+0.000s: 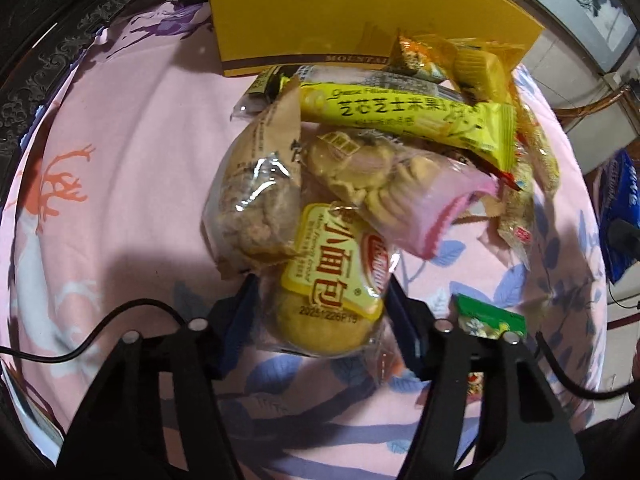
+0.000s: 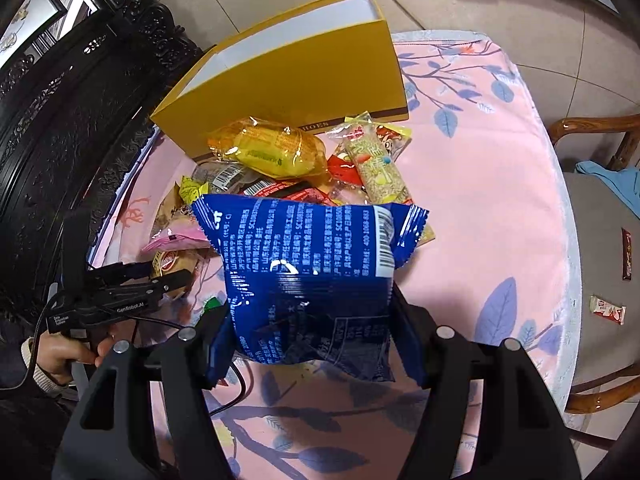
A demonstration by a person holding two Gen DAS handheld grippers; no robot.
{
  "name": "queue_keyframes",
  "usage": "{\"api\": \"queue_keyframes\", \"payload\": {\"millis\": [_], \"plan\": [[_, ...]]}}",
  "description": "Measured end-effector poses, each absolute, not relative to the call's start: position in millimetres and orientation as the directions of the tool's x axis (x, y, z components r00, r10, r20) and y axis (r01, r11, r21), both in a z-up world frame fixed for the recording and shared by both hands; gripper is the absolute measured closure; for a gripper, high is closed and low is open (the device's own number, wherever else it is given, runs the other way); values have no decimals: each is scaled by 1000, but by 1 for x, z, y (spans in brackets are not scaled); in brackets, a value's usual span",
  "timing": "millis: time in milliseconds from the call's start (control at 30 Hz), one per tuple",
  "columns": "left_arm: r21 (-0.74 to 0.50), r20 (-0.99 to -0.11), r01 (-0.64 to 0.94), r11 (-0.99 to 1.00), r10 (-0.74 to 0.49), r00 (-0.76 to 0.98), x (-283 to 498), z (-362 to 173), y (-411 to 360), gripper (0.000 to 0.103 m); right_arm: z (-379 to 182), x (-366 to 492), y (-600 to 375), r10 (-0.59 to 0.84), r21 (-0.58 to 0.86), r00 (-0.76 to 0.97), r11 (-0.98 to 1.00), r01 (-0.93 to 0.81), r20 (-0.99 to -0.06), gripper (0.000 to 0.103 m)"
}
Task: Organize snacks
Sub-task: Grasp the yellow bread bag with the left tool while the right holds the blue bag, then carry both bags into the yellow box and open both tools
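Note:
A pile of wrapped snacks [image 1: 380, 152] lies on the pink flowered tablecloth in front of an open yellow box [image 1: 360, 12]. My left gripper [image 1: 324, 304] is shut on a small bread bun packet [image 1: 332, 284] with a yellow label at the near edge of the pile. My right gripper [image 2: 312, 320] is shut on a blue snack bag [image 2: 312, 256] and holds it above the cloth, near the pile [image 2: 304, 160]. The yellow box [image 2: 296, 80] stands behind the pile, its inside white. The left gripper [image 2: 168, 276] also shows in the right wrist view.
A green packet [image 1: 492, 320] lies on the cloth right of my left fingers. A dark carved cabinet [image 2: 80, 100] stands to the left of the table. A wooden chair [image 2: 600, 216] with small packets on its seat stands right of the table edge [image 2: 572, 240].

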State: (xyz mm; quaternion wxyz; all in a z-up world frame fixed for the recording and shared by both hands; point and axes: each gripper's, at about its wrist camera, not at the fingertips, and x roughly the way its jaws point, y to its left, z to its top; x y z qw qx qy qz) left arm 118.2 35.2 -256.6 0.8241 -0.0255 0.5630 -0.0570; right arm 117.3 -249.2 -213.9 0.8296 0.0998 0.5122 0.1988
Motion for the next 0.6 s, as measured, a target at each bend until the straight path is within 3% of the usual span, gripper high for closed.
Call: {"api": "queue_keyframes", "payload": {"millis": [233,600], "plan": [[-191,-903,63,980,-200,379,96,-239,42,46,-206,117,-248,440,374,410,897,-235,-799,35],[-221,-859,74,973,-230,458,73,-187,44,46,-179,117,-238,478,386,440,877,-285,-761,35]]}}
